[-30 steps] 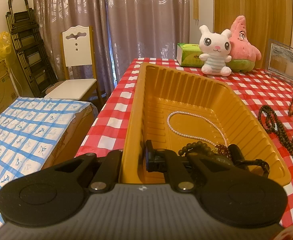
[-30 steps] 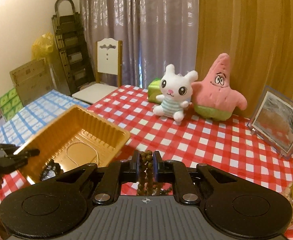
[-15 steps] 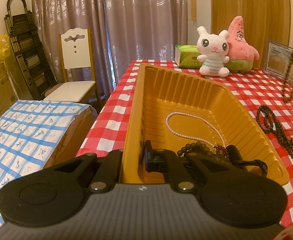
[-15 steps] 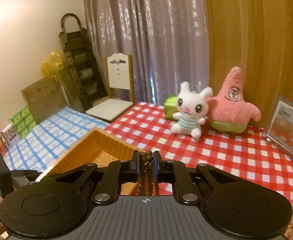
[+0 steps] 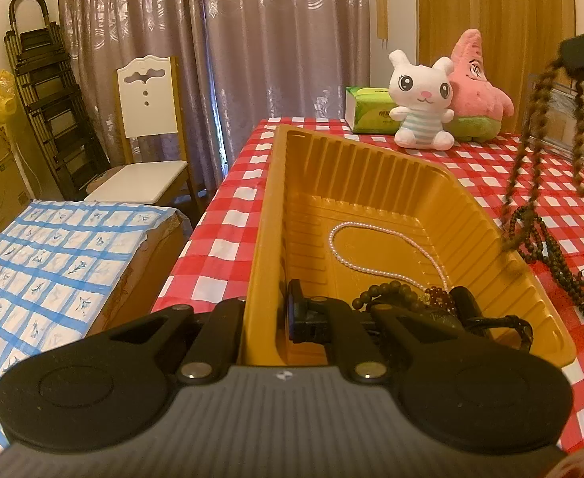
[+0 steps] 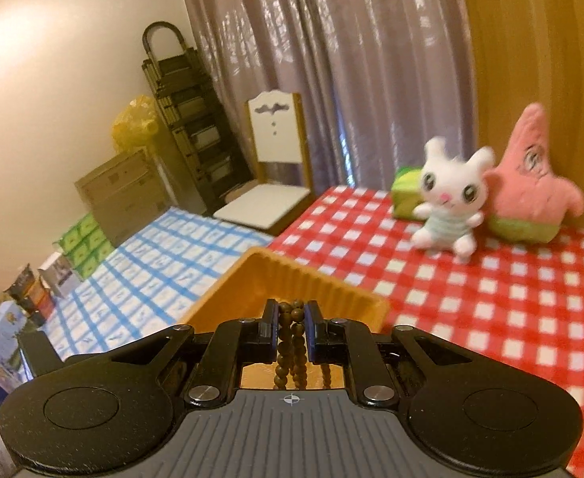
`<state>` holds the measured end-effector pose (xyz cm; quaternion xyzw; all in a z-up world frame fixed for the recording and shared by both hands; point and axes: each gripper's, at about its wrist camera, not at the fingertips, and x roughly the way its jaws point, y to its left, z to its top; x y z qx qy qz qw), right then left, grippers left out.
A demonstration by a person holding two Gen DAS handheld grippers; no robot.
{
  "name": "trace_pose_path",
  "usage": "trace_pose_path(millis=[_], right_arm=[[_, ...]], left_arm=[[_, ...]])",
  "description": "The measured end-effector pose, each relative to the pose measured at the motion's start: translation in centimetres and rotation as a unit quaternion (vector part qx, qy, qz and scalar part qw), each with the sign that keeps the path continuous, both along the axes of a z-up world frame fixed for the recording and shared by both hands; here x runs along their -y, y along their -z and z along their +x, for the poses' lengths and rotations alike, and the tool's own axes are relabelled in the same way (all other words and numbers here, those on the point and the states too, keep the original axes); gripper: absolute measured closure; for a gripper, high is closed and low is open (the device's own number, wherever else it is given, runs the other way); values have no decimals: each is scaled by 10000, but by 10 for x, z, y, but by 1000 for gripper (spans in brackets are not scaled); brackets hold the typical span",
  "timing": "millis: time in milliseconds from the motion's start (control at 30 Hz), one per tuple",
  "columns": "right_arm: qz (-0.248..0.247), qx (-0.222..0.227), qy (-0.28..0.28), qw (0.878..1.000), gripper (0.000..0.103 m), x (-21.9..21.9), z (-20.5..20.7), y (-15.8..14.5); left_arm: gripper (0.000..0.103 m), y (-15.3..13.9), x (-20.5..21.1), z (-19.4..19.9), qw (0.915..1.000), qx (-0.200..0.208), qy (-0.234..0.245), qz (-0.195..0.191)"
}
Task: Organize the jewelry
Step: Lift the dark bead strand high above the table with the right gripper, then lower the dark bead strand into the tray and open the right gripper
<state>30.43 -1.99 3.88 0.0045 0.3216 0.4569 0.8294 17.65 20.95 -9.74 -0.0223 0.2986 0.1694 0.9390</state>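
The right gripper (image 6: 292,330) grips a brown bead necklace (image 6: 292,342), its strands hanging below the fingers, over the tray's far end. The left gripper (image 5: 264,318) pinches the yellow tray's (image 5: 371,167) near wall; ahead inside lie a pearl necklace (image 5: 371,255) and dark beads (image 5: 391,292).

The gold tray (image 5: 487,239) has open floor at its twelve o'clock end, while bead piles (image 5: 403,292) crowd the six o'clock end. At three o'clock, a dark bead strand (image 5: 559,267) lies on the checked cloth (image 5: 551,195); plush toys (image 5: 421,99) block one o'clock.
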Motion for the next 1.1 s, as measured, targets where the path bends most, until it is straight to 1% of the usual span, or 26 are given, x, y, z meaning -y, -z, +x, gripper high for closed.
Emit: trace_pose_path(millis=[267,500,700,800,867,967,1100], right_arm=[[-68,-407,70,9991,90,-38,-1,33],[-226,-412,193,9987,90,-55,-3,53],[-293,-448,186,9984,87,-57,-5,55],[-303,-479,230,9981,82,-51,-7,55],[-328,-520,291,9977,74,-46,-8,56],[-393,-567,412,9968,68,-35,-10,59],[-466,-654,575,9951,64,-20,-12,63]], left_arm=[[99,1,-2,1,10000,-12,24,-44],[99,0,-4,2,10000,-23,69,-61],[99,1,-5,3,9999,-51,100,-72],[99,1,-5,3,9999,-52,115,-69],[99,1,-5,3,9999,-56,116,-72],[99,1,-5,3,9999,-64,117,-80],[99,1,-6,4,9999,-66,124,-66]])
